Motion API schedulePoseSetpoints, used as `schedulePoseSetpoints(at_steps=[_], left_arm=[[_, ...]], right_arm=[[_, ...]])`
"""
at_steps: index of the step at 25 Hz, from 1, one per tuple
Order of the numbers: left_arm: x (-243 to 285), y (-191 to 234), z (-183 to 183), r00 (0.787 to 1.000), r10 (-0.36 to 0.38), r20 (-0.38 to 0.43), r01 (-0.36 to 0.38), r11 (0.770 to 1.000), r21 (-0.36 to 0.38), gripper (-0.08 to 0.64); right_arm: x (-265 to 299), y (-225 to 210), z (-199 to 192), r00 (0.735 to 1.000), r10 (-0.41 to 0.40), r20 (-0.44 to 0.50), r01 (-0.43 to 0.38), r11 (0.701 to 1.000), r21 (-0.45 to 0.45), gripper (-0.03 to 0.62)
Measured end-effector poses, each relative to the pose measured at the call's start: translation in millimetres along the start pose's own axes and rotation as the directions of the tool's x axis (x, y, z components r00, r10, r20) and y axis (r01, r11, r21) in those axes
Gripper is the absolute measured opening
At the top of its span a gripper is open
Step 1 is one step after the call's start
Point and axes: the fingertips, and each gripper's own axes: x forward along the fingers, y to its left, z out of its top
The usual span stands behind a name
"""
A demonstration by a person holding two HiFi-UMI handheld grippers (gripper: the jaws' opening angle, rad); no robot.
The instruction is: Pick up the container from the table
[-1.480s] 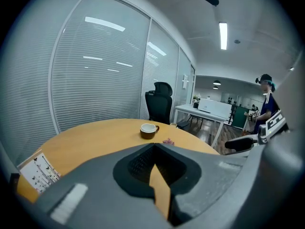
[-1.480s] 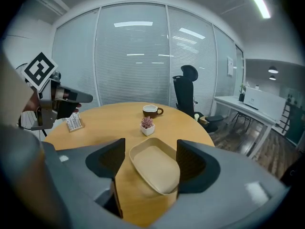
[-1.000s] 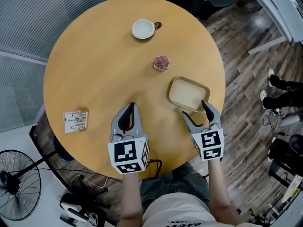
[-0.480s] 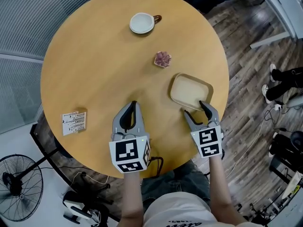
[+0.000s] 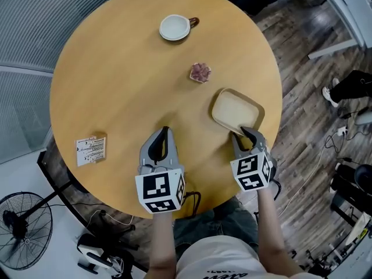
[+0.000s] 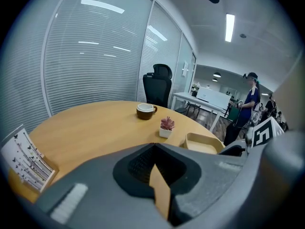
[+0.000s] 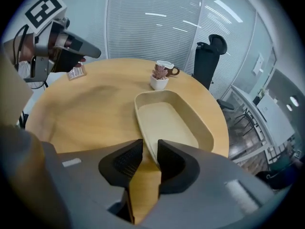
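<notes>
Low over the near edge of the round wooden desk, the left gripper points away from the person on a bare forearm. Its jaws are pressed together with nothing between them. The right gripper, at the near right edge, tips steeply downward with its marker cube rolled a little to one side.

A small printed card lies at the left edge. A brown cup with a white inside stands by the far edge; its contents cannot be made out. Towards the right of centre, a small white pot holds a pink plant. Just right of that, the shallow beige rectangular container rests flat by the right edge, showing only its bare floor.

The right jaws have just been closing, and the container's near rim stands between them. One pad is outside the wall and one inside, clamped on it.
</notes>
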Motion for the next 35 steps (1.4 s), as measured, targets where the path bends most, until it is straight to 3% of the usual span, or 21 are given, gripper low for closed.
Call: schedulePoseSetpoints(at_steps=[4, 9, 19, 29, 35], left_arm=[[-4, -2, -4, 1.0, 0.001, -0.009, -0.001, 1.0, -0.003, 0.0], [-7, -4, -5, 1.0, 0.004, -0.007, -0.004, 1.0, -0.008, 0.0], [-24, -7, 20, 0.998, 0.025, 0.063, -0.026, 1.0, 0.01, 0.0], [-67, -6, 52, 0.983, 0.073, 0.17, -0.074, 0.997, 0.002, 0.0], [-105, -2, 74, 0.961, 0.111, 0.253, -0.117, 0.993, 0.009, 0.0]], right_arm=[[2, -3, -2, 1.0, -0.003, -0.03, 0.002, 1.0, -0.011, 0.066], [4, -6, 1, 0.999, -0.015, -0.037, 0.015, 1.0, 0.005, 0.048], [-29, -21, 33, 0.993, -0.021, 0.119, -0.005, 0.977, 0.213, 0.044], [-94, -31, 86, 0.946, -0.108, 0.305, 0.04, 0.975, 0.22, 0.044], [-131, -29, 112, 0.905, -0.136, 0.402, 0.05, 0.975, 0.217, 0.044]])
